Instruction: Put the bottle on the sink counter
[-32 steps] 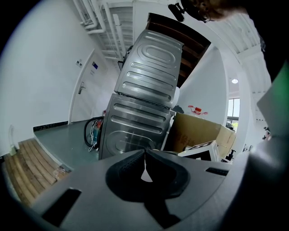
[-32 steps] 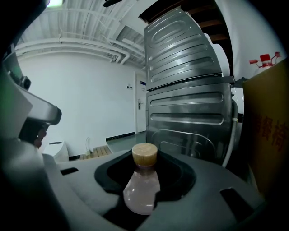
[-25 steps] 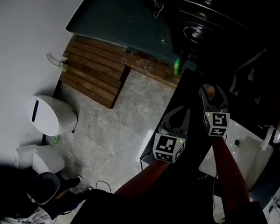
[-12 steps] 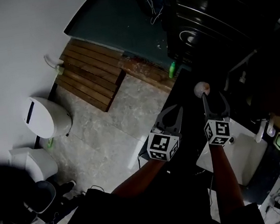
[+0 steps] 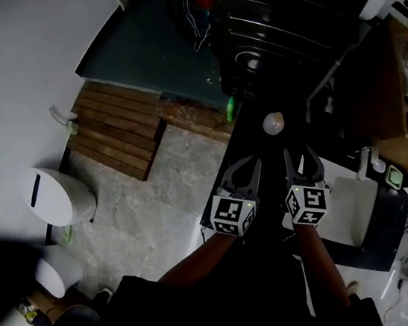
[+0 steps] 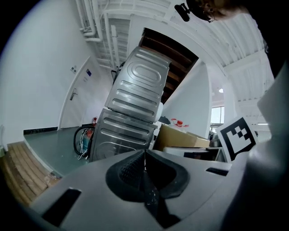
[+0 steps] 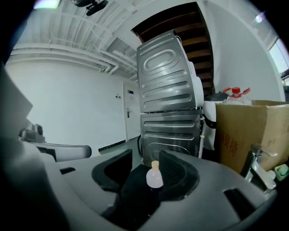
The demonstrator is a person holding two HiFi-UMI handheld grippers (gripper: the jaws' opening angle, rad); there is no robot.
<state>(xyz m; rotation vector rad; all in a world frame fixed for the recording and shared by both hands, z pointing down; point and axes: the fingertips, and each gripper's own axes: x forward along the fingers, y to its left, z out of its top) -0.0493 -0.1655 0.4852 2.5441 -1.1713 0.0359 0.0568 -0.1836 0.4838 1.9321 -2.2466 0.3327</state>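
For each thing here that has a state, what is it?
Bottle: upright on the counter, capped, not held.
Left gripper: shut, empty.
Right gripper: open, jaws closing, nothing between them; the bottle stands beyond the tips, untouched.

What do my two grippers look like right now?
The left gripper and right gripper are grey, with forked jaws lined with black ribbed pads. Each carries a cube of black-and-white square markers. You wear a dark top. The right jaws are closing, nothing between them.

Toilet (image 5: 57,198) nr wood mat (image 5: 113,130); cardboard box (image 7: 253,131).
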